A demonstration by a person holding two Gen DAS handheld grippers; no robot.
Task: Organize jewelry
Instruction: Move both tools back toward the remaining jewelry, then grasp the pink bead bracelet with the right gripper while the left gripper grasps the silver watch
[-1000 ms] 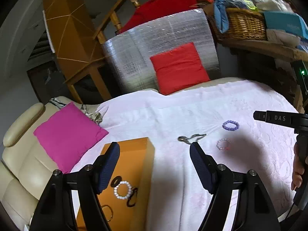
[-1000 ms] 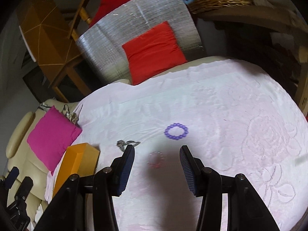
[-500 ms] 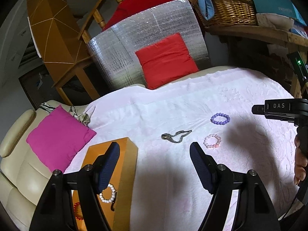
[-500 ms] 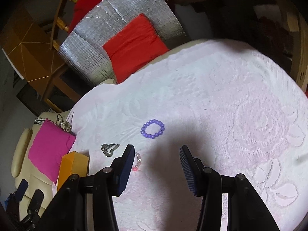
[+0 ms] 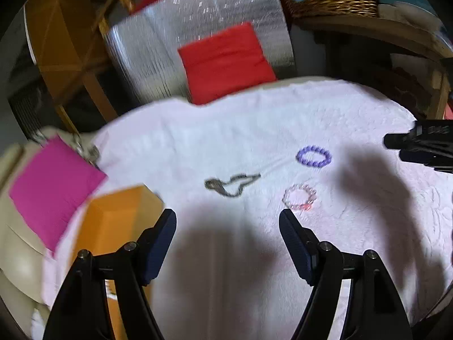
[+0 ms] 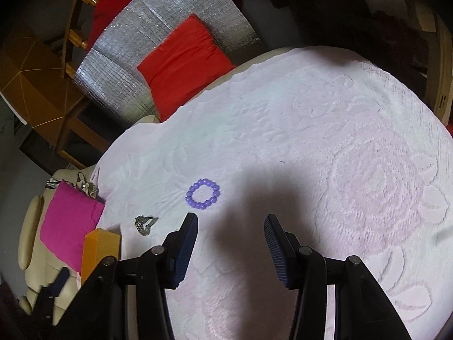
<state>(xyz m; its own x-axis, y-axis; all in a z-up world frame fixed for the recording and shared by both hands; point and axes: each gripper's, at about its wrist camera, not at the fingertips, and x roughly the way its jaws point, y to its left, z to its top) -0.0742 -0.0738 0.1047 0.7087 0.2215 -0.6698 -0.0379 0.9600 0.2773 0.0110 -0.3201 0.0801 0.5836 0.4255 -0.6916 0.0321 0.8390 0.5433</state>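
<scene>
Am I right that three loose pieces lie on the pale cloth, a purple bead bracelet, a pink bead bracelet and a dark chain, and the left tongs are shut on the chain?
Not quite. The left tongs are open and empty; the dark chain lies on the pale cloth ahead of them, as the left wrist view shows. The purple bead bracelet and pink bead bracelet are loose there too.

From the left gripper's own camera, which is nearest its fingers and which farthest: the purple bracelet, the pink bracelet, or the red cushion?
1. Pink bracelet, just ahead of the right-side finger.
2. Purple bracelet, a little beyond it on the white cloth.
3. Red cushion, past the cloth's far edge.
</scene>
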